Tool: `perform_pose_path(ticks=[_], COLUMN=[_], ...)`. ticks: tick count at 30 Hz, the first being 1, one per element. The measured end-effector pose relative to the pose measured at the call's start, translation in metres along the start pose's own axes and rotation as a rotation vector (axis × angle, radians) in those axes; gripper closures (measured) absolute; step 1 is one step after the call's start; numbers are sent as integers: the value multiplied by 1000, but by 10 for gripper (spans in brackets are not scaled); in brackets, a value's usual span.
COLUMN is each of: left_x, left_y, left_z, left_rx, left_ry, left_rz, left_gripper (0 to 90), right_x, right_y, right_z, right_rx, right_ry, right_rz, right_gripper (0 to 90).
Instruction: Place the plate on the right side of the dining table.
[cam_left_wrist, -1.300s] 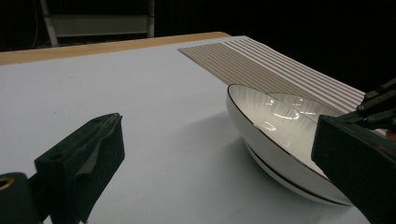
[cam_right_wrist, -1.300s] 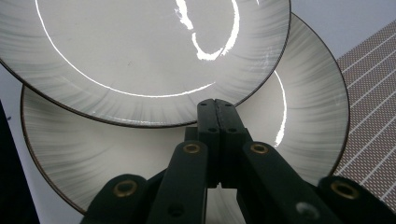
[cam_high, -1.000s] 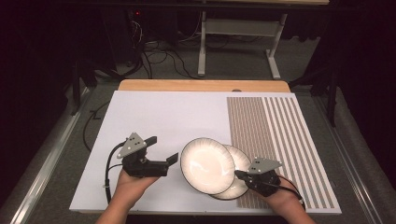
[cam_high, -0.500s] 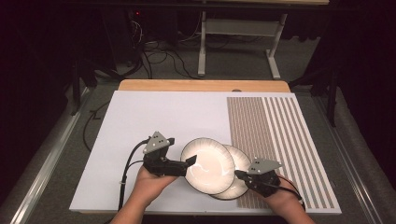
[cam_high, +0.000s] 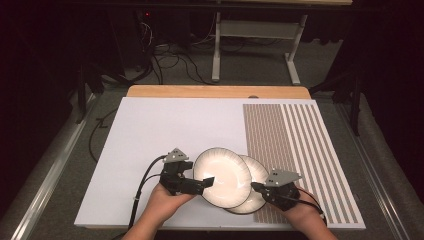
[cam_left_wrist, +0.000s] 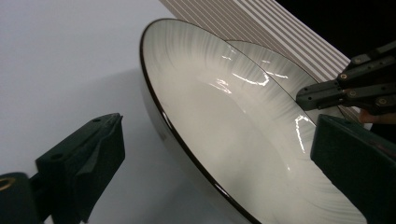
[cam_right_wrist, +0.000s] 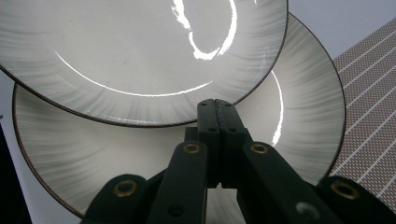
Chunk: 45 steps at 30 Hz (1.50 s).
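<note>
Two white ribbed plates with dark rims overlap near the table's front edge. The upper plate (cam_high: 222, 176) (cam_left_wrist: 224, 116) (cam_right_wrist: 140, 46) lies tilted on the lower plate (cam_high: 256, 172) (cam_left_wrist: 280, 74) (cam_right_wrist: 299, 93). My left gripper (cam_high: 205, 184) (cam_left_wrist: 219, 135) is open, its jaws set either side of the upper plate's left rim and clear of it; they have just been closing slightly. My right gripper (cam_high: 254, 186) (cam_right_wrist: 215, 105) (cam_left_wrist: 303, 98) is shut on nothing, its tip over the lower plate just short of the upper plate's rim.
The plates rest on a white mat (cam_high: 150, 130) whose right part is a brown-striped area (cam_high: 300, 150). A wooden table edge (cam_high: 215, 91) runs along the back. Beyond it, cables and a desk frame (cam_high: 250, 50) stand on the dark floor.
My left gripper has moved right and down from the bare mat to the upper plate, and its jaws now straddle the rim. The right gripper and both plates have stayed put.
</note>
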<state>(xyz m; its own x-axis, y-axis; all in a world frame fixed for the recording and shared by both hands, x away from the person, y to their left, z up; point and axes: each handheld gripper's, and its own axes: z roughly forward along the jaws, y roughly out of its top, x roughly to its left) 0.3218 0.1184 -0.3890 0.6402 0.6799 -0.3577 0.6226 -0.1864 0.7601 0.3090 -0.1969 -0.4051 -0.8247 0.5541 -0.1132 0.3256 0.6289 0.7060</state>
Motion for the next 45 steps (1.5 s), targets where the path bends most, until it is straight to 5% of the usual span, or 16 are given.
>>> perform_pose_path(ticks=[13, 18, 26, 45], left_x=[1, 2, 11, 12], left_y=[-5, -6, -8, -6], left_z=[12, 12, 14, 16], left_rx=[95, 95, 86, 112], left_ry=[-57, -67, -103, -74], left_rz=[-56, -69, -167, -228], left_gripper=[256, 342, 466, 583], right_x=[0, 1, 1, 0], right_y=[0, 0, 0, 0], right_z=[0, 0, 0, 0], right_rx=[-2, 0, 0, -5], right_ry=[-3, -4, -5, -14], right_rz=[4, 4, 5, 0], right_gripper=[900, 900, 900, 900])
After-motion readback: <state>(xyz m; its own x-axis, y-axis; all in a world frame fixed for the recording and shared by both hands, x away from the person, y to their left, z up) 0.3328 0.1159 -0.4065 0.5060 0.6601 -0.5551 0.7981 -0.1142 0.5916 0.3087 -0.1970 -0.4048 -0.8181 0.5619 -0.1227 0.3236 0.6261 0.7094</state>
